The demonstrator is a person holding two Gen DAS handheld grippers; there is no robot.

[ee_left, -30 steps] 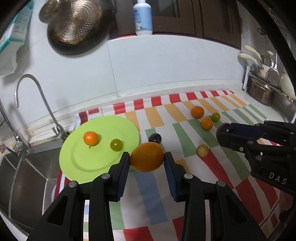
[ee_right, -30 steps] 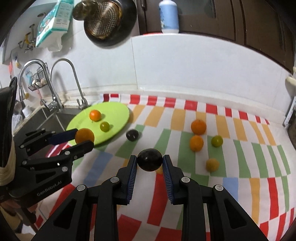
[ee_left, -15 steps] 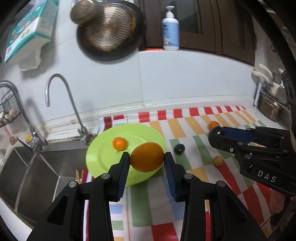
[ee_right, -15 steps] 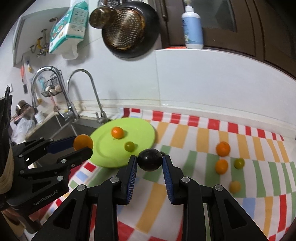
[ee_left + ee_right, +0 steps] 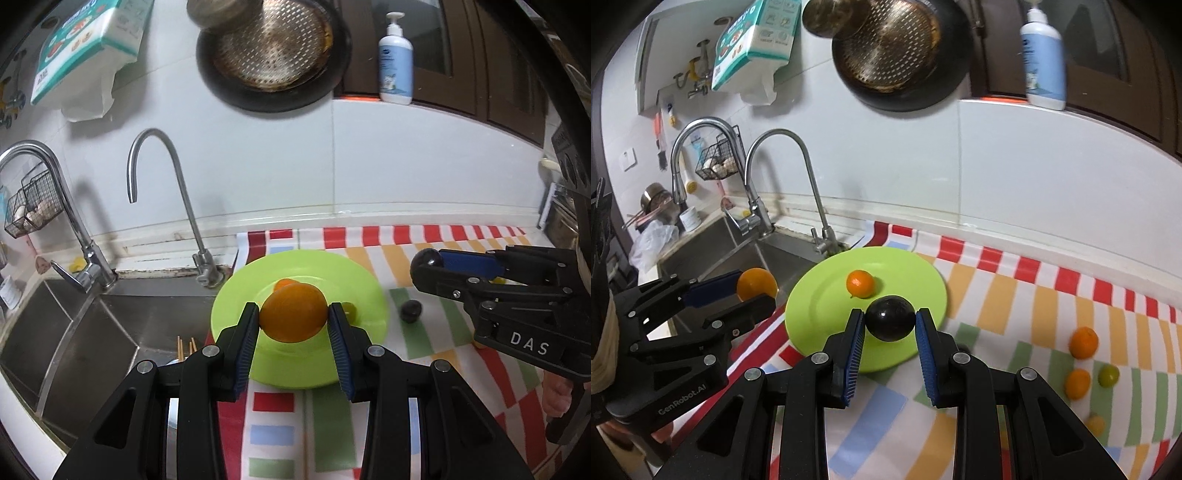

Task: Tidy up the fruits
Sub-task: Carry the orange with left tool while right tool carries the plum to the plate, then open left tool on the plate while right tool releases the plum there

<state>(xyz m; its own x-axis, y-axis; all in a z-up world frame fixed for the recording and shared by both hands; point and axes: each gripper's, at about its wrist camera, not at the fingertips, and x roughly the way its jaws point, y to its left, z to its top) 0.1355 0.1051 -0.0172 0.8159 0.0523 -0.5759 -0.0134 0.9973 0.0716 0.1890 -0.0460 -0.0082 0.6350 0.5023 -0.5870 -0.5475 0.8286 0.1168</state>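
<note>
Since a second ago both grippers have carried their fruit leftward, from over the striped cloth to the green plate (image 5: 365,295) beside the sink (image 5: 92,325). The left gripper (image 5: 293,321) is closed on a large orange (image 5: 293,315), pinched between its blue pads above the plate. The right gripper (image 5: 890,323) is clamped on a dark round fruit (image 5: 890,322), held over the plate's near edge. On the plate lie a small tangerine (image 5: 860,283) and a green fruit (image 5: 351,308), mostly hidden. Another dark fruit (image 5: 411,310) sits on the cloth (image 5: 1015,317) just right of the plate. Two orange fruits (image 5: 1083,342), a green one (image 5: 1108,375) and a yellow one (image 5: 1095,424) lie farther right.
</note>
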